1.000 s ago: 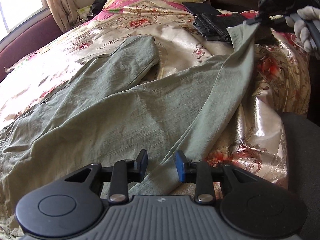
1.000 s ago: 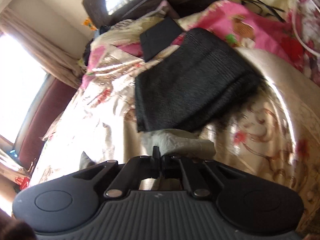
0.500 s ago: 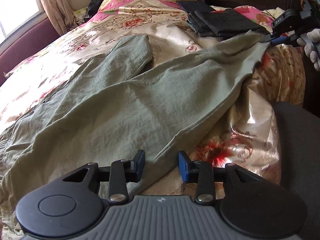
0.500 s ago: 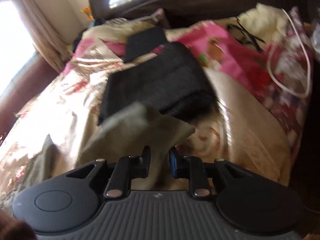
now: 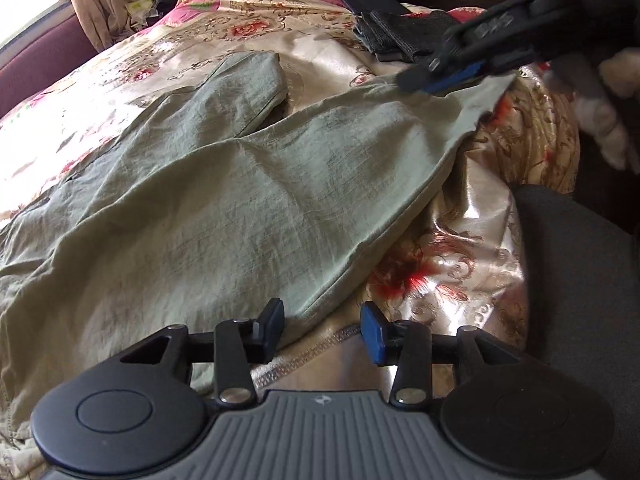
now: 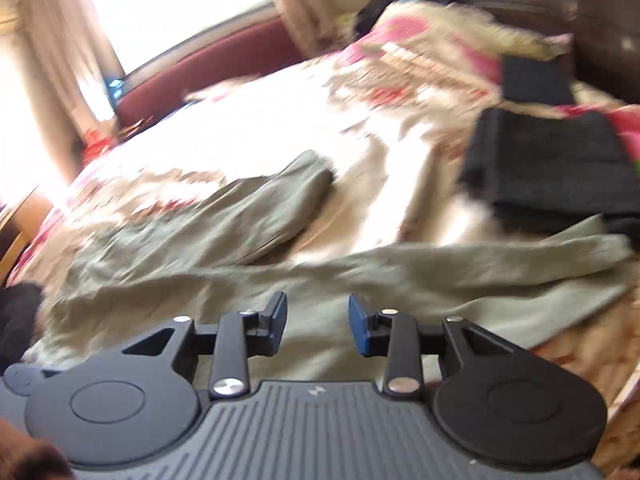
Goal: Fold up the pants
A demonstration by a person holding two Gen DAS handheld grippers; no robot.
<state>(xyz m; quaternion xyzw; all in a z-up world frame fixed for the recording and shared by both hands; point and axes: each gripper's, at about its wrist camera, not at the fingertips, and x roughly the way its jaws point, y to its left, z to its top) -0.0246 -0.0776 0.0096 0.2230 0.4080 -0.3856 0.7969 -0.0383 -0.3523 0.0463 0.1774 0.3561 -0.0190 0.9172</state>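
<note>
Pants (image 5: 224, 208) flat on bedspread (image 5: 460, 280), both grippers' jaws apart.

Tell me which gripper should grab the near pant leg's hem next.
Right. The right gripper hovers open just above that hem of the green pants; the left gripper, also open, sits far back near the side seam.

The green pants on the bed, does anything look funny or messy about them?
Yes. The green pants lie crooked and wrinkled on the bedspread; the two legs splay apart, and the near one's hem ends by the folded dark clothes. No tears or spills show.
</note>
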